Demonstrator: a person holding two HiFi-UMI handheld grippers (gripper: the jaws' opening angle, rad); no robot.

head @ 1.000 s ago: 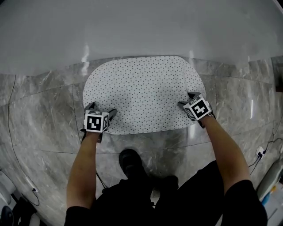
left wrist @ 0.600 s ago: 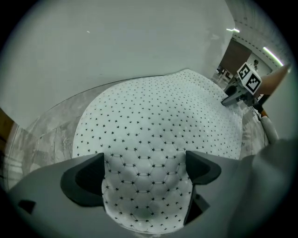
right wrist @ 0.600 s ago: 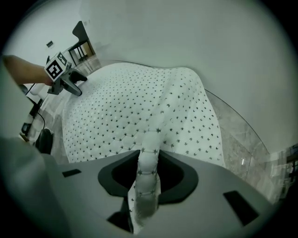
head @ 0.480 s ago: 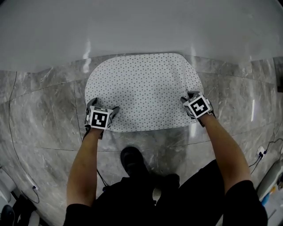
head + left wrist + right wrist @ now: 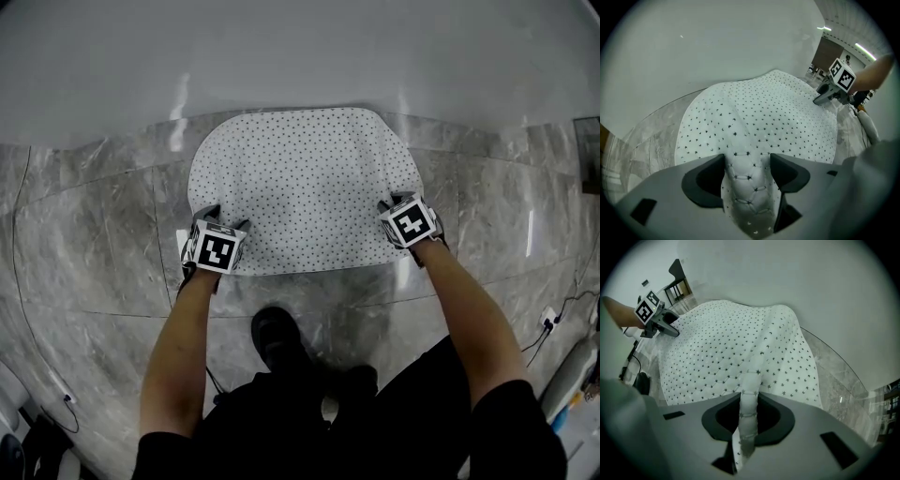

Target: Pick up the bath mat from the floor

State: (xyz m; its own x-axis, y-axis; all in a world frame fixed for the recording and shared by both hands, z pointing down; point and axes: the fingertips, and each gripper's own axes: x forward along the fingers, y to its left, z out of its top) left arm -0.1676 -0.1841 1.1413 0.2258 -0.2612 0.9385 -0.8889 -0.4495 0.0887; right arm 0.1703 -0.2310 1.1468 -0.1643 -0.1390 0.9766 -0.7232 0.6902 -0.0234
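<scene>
The white bath mat [image 5: 300, 183] with small dark stars lies on the grey marble floor against the white wall. My left gripper [image 5: 219, 228] is at its near left corner. Its jaws are closing, and a thick raised fold of mat [image 5: 747, 183] fills the gap and touches both pads. My right gripper [image 5: 393, 206] is at the near right corner, its jaws closing on a thin pinched ridge of mat [image 5: 749, 408]. In both gripper views the mat [image 5: 759, 117] [image 5: 736, 343] slopes up toward the jaws. Each gripper view also shows the other gripper: the right gripper [image 5: 828, 92], the left gripper [image 5: 662, 325].
A white wall [image 5: 300, 56] runs along the mat's far edge. Grey marble tiles [image 5: 94, 253] spread to both sides. The person's dark shoe [image 5: 277, 342] stands just behind the mat's near edge. Cables and a plug [image 5: 548, 323] lie at the right, and dark objects at the lower left corner.
Both grippers have slid in over the mat's near corners and their jaws have narrowed on it. The mat's near corners are now gathered into folds and lifted slightly.
</scene>
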